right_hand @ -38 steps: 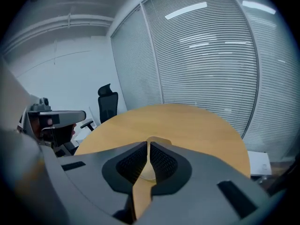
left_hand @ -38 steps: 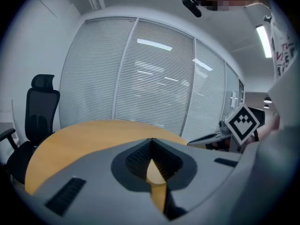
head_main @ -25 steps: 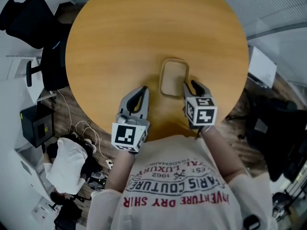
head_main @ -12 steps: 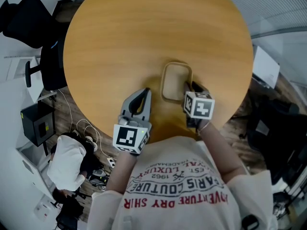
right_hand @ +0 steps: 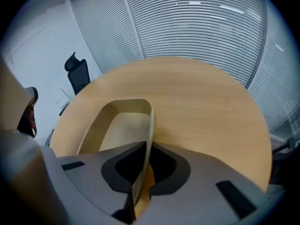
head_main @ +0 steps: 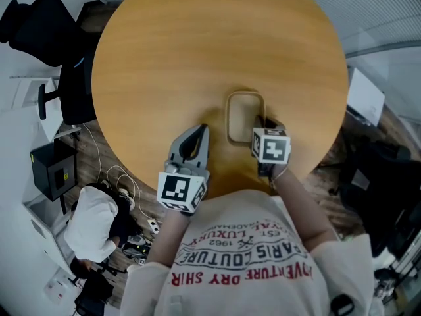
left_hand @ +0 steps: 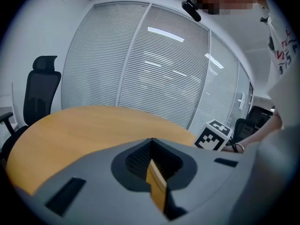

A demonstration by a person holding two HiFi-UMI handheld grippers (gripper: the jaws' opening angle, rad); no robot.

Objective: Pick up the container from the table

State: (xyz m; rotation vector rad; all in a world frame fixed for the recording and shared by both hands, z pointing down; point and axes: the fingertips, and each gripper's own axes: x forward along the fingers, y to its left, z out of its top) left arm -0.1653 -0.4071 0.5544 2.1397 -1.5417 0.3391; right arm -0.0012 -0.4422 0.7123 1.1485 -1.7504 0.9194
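Observation:
A shallow beige container [head_main: 245, 116] with rounded corners lies on the round wooden table [head_main: 197, 45], close to the near edge. My right gripper [head_main: 261, 125] points steeply down at its right side. In the right gripper view the container's right wall [right_hand: 150, 121] runs straight between the jaws of the right gripper [right_hand: 144, 150], which are closing and pinch it. My left gripper [head_main: 195, 133] hovers over the table left of the container, apart from it. The left gripper [left_hand: 152, 159] has its jaws together with nothing between them.
A black office chair [head_main: 39, 25] stands off the table's left edge, also seen as the chair [left_hand: 42, 86]. On the floor to the left are a black box [head_main: 49, 170] and cables. Slatted blinds [right_hand: 197, 22] close off the far side.
My right gripper has sunk onto the container's right wall and its jaws have closed on it. The left gripper has stayed put.

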